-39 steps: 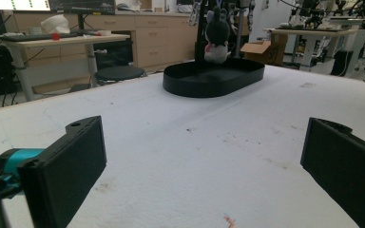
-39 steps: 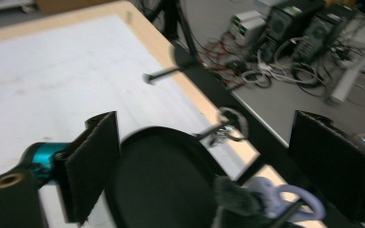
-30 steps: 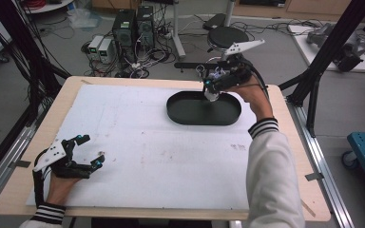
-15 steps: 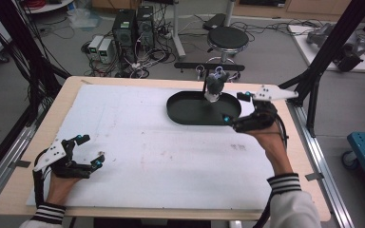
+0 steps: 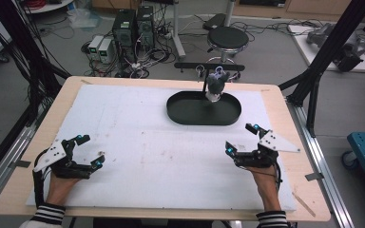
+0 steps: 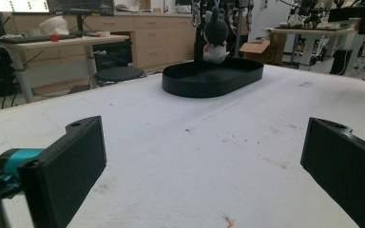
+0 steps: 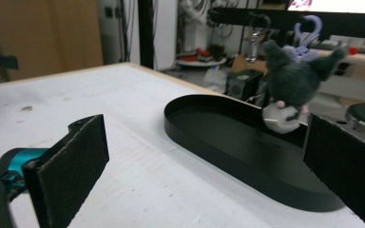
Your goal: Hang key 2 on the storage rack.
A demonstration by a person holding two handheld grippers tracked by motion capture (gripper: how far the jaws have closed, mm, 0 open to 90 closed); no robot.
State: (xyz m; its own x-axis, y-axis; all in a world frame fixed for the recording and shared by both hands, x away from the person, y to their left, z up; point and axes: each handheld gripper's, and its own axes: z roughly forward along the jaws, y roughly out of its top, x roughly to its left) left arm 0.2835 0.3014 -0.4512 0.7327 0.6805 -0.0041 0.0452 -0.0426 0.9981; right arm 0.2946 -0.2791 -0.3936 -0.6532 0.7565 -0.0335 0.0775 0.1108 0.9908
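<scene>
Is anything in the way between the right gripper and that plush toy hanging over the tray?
Nothing visible on the table lies between them. The right gripper, jaws open, rests on the white mat, and bare mat runs up to the black oval tray. The dark plush toy hangs at the tray's far rim, so the tray's near wall stands before it.

Small dark grey plush toy (image 5: 215,85) with pointed ears and a pale face, upright, hanging at the far rim of the tray. Shallow black oval tray (image 5: 185,114), empty inside, flat on the white table cover, far centre.
</scene>
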